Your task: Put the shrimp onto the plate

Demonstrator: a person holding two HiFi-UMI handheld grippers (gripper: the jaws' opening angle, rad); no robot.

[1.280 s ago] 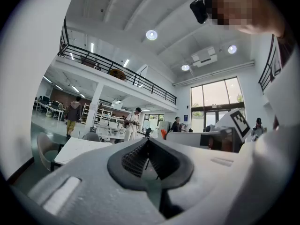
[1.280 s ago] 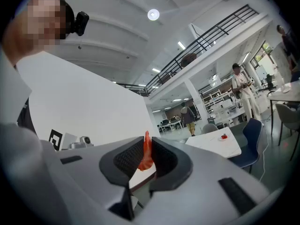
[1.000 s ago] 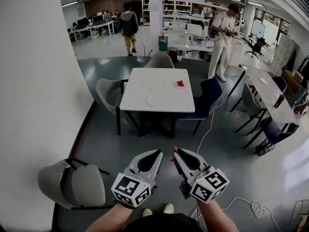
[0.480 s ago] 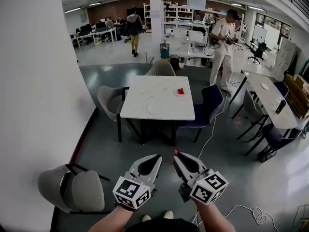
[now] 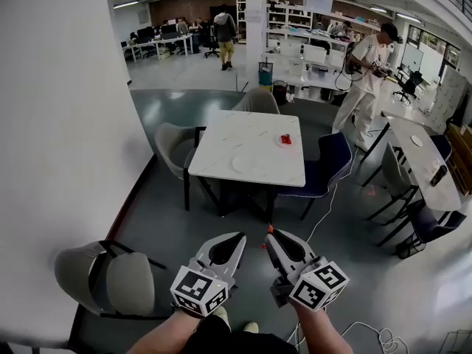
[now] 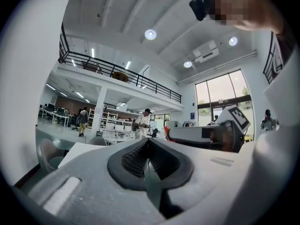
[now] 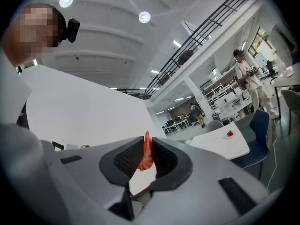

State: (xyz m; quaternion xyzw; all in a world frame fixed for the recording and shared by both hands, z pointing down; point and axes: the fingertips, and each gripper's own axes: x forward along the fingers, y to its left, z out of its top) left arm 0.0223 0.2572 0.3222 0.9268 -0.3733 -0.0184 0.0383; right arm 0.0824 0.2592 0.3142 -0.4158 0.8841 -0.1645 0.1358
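Note:
My right gripper [image 5: 269, 231] is shut on an orange shrimp [image 7: 146, 156], whose tail sticks up between the dark pads. In the head view the shrimp [image 5: 268, 228] shows as a small orange tip at the jaws. My left gripper [image 5: 242, 235] sits beside it, shut and empty [image 6: 149, 142]. Both point level toward a white table [image 5: 251, 131] some way ahead. On that table lie an empty white plate [image 5: 243, 164] and a second plate with red items [image 5: 285, 140].
A white partition [image 5: 59, 124] runs along the left, with a grey chair [image 5: 110, 279] at its foot. Grey and blue chairs [image 5: 324, 164] ring the table. A cable [image 5: 324, 205] crosses the floor. A person [image 5: 369, 72] stands at the right, beside another table [image 5: 424, 161].
The white table has drawn slightly nearer and shifted right in the head view. Both grippers hold the same pose, the shrimp still gripped. A person at the back has walked farther away.

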